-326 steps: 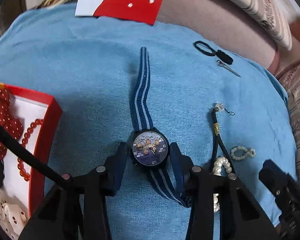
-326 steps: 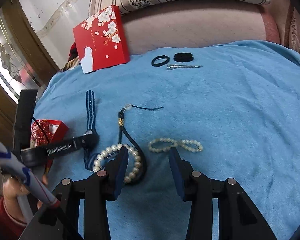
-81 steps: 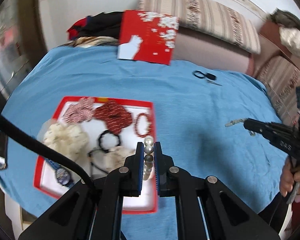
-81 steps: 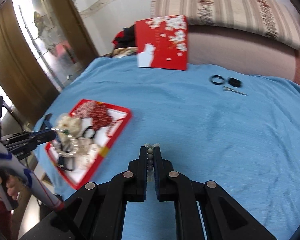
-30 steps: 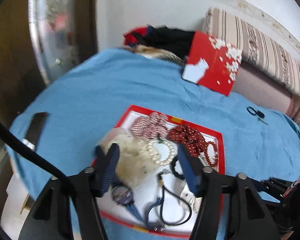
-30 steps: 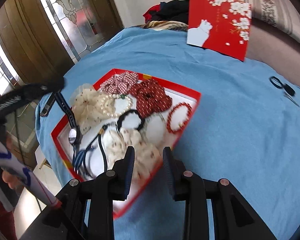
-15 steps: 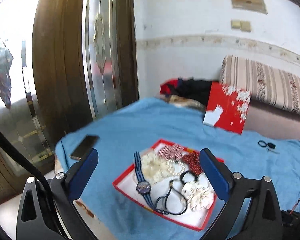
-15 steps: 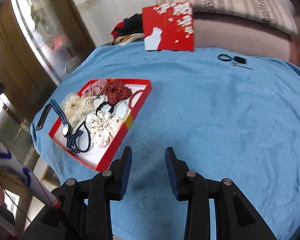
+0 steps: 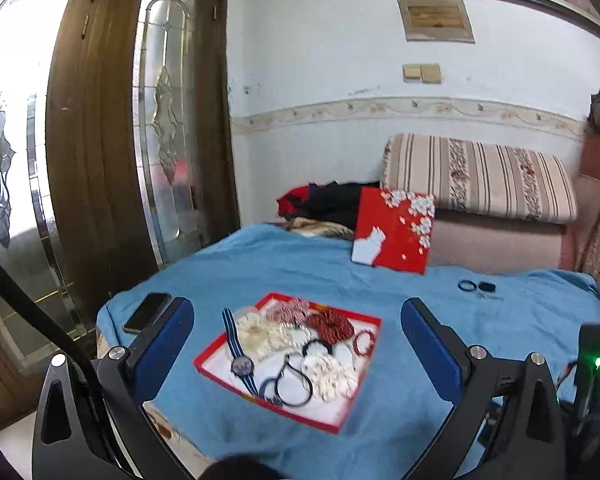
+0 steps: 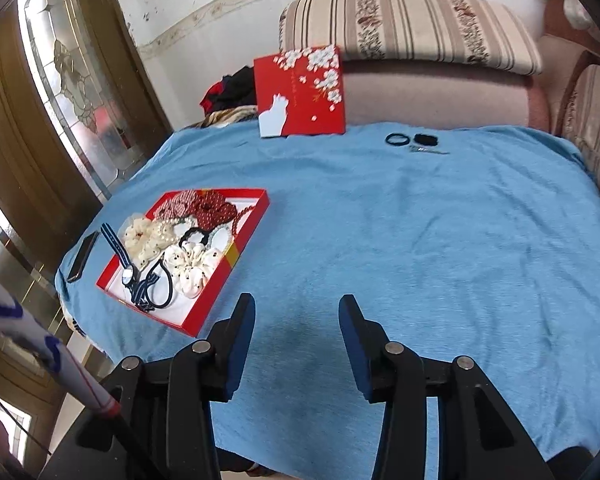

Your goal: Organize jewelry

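Both tongs, the left gripper (image 9: 298, 334) gaping and the right gripper (image 10: 296, 334) spreading, are holding nothing, since the jewelry is lying ahead in the tray (image 9: 220, 354), apparently sorted.

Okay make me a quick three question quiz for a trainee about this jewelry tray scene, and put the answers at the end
1. True or false: the striped watch lies inside the red tray.
2. What lies on the blue cloth beside the tray's far left edge? A) phone B) scissors C) book
3. Fill in: the left tool and right tool are both ____ and hold nothing.

Key: 1 true. 2 A, the phone. 3 open; both tools' jaws have just been opening, with nothing between them.
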`<state>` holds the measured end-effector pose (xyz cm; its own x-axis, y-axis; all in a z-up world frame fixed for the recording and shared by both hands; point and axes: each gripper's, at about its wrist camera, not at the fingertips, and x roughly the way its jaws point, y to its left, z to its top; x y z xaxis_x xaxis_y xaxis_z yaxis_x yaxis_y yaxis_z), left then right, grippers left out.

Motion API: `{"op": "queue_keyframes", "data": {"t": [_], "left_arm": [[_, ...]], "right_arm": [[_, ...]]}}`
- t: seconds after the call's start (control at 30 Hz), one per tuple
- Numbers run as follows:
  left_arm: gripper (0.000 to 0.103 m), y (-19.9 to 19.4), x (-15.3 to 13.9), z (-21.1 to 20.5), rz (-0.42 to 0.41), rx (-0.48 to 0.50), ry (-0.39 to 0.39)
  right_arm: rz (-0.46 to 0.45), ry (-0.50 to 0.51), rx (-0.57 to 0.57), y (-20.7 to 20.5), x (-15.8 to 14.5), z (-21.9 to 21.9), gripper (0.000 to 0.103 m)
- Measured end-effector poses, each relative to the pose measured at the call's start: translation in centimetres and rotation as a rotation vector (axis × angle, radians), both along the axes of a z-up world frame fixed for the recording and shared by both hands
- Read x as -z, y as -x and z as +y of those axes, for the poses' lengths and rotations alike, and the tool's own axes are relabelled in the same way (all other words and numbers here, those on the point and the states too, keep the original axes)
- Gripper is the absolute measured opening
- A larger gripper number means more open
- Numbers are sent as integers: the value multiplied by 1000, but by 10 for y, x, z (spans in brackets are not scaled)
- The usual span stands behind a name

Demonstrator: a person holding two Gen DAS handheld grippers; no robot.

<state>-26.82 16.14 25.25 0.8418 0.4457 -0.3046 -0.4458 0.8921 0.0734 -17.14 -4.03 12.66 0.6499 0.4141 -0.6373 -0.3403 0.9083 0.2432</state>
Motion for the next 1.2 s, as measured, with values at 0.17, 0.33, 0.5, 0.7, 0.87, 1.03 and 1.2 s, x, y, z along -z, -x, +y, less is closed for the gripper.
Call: {"op": "queue_keyframes", "data": {"t": [0.17, 0.33, 0.5, 0.7, 0.87, 1.03, 1.2], "left_arm": [[103, 2, 4, -7, 59, 17, 31], [103, 3, 11, -5, 96, 26, 81], [103, -3, 22, 6, 148, 39, 145], [103, -11, 39, 23, 204, 18, 200], [103, -16, 52, 36, 237, -6, 225], [103, -21, 60, 50, 258, -15, 255], [103, -25, 69, 61, 283, -26, 277]], "right_arm": [[-33, 20, 19, 12, -9, -5, 51], [-57, 45, 25, 18, -14, -3, 54], [-63, 75, 19, 19, -14, 8, 56], [-53, 112, 2, 18, -9, 24, 57], [-42, 145, -14, 15, -3, 38, 58], [-30, 176, -29, 11, 3, 52, 59], [-15, 204, -40, 4, 8, 65, 59]]}}
